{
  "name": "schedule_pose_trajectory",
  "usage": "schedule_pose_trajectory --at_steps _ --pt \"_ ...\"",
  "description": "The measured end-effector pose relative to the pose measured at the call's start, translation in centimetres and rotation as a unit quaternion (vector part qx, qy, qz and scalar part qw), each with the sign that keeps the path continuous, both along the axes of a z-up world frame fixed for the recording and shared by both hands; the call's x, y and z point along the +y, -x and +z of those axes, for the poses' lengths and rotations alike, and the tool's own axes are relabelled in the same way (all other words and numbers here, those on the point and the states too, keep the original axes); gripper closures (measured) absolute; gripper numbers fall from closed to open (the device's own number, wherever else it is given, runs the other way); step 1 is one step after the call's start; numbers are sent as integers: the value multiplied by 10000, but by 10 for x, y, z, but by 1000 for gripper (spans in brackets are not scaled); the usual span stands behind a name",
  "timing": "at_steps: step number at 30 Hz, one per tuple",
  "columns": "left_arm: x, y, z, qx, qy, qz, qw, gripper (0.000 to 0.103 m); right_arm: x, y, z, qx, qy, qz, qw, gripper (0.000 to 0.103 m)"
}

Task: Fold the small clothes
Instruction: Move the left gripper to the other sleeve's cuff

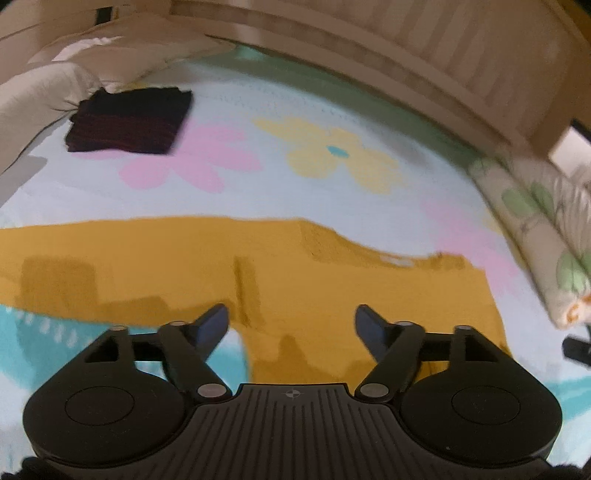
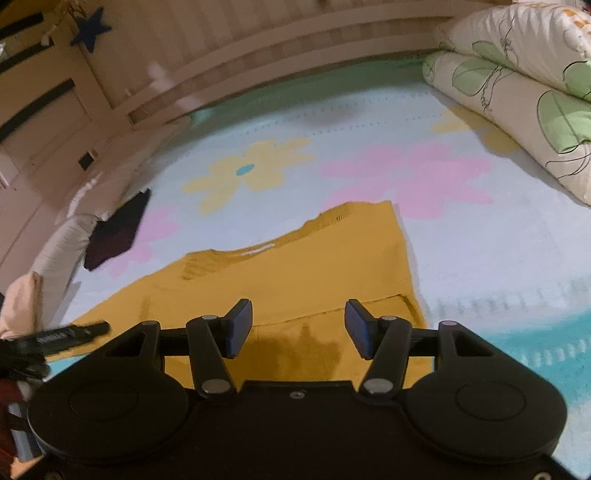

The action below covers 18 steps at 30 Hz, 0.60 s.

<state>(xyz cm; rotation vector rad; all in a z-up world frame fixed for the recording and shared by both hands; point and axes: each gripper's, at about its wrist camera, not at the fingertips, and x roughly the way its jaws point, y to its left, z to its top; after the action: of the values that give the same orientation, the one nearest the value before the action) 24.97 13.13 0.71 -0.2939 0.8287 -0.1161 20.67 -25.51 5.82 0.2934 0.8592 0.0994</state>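
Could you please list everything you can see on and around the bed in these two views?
Yellow garment: one, mustard yellow, spread flat on the sheet just ahead of both tongs.
Dark folded cloth: one, dark maroon to black, far left of the sheet beside a pillow.
Bed sheet: one, pale blue with pink and yellow flowers, under everything.
Pillow: one, beige, at the far left edge.
Rolled quilt: one, cream with green leaf print, along the right edge.
Wooden bed frame: one, light wood, behind the sheet.
Star: one, dark blue, on the wall.
Left tongs: black, open, empty, over the garment.
Right tongs: black with blue pads, open, empty.
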Motion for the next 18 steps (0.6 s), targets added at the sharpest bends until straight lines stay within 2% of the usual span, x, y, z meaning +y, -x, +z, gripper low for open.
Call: schedule_pose_trajectory --at_steps 3,6,9,14,18 --pt "31 -2 -3 -105 17 345 9993 22 9 -7 -9 17 -15 67 10000 28" --pt "69 0 -8 -134 55 849 9963 20 18 -12 -16 -19 -175 146 9997 22" --pt "105 6 -16 -150 181 1419 9896 15 30 -17 -24 -19 -264 246 9993 1" --pt "164 15 -34 49 416 2268 9731 12 52 -30 -33 179 -241 454 9985 0" --pt "203 25 -43 101 592 2875 9559 11 69 -34 -37 280 -162 622 9975 0"
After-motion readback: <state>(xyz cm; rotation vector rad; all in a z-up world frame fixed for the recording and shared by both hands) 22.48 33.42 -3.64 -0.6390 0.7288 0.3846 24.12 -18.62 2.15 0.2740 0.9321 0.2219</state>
